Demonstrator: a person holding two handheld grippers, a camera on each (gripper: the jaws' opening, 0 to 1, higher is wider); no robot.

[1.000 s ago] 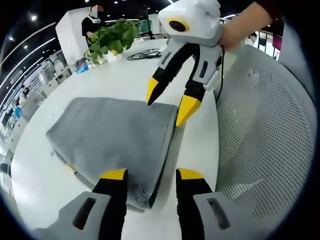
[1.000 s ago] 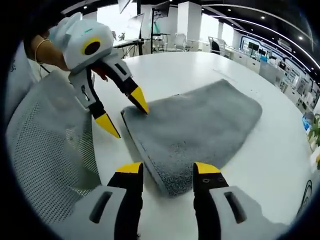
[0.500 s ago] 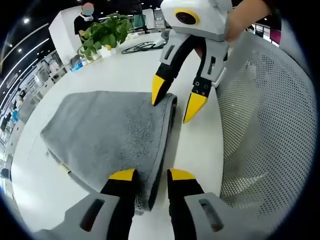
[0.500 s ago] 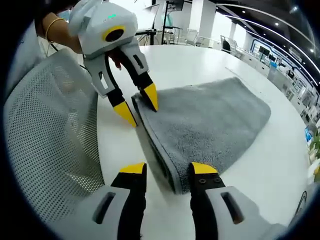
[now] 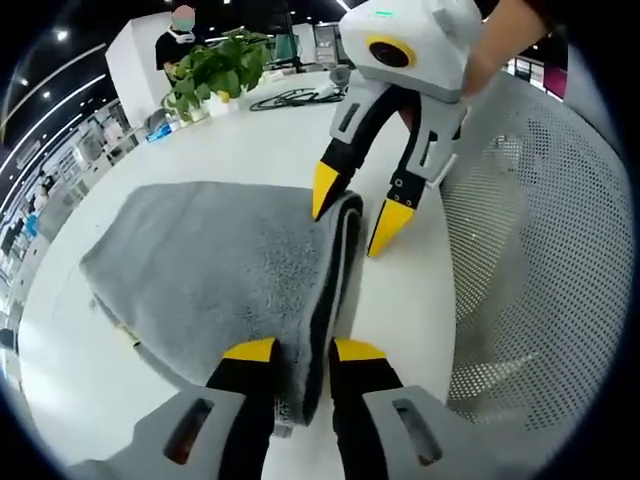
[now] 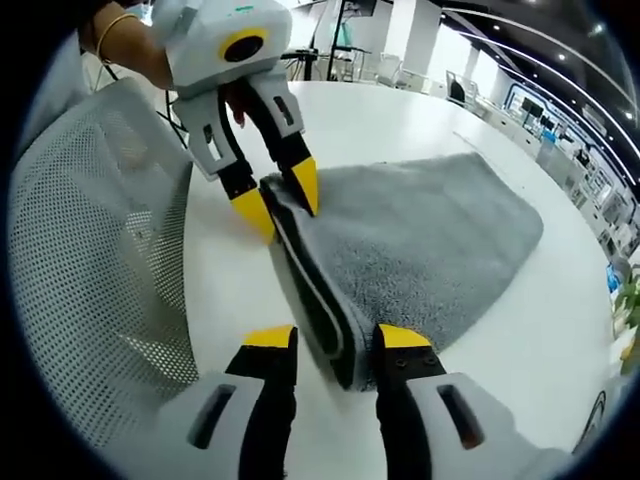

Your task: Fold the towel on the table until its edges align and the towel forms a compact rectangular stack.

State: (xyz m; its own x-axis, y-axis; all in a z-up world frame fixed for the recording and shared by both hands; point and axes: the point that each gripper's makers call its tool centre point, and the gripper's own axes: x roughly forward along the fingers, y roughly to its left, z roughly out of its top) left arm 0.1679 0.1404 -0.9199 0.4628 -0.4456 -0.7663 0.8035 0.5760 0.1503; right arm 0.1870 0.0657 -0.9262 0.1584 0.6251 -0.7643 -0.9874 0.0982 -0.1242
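**Grey towel, part-folded, one edge held at both ends**

Towel point(image 5: 220, 270): lies on white table point(image 5: 250, 140), folded edge running from left gripper point(image 5: 305, 350) straight ahead to right gripper point(image 5: 352, 208). Both grippers narrowed onto that edge, one per corner. Lower layers hidden. Mesh chair point(image 5: 540, 250) beside. Plant point(image 5: 215, 70) beyond.

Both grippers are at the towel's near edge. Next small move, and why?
Probably close both the rest of the way, then lift that edge together. The left gripper and right gripper each straddle a corner of the grey towel's thick folded edge, jaws narrowed around it, while the towel lies flat on the white table with another fold likely needed.
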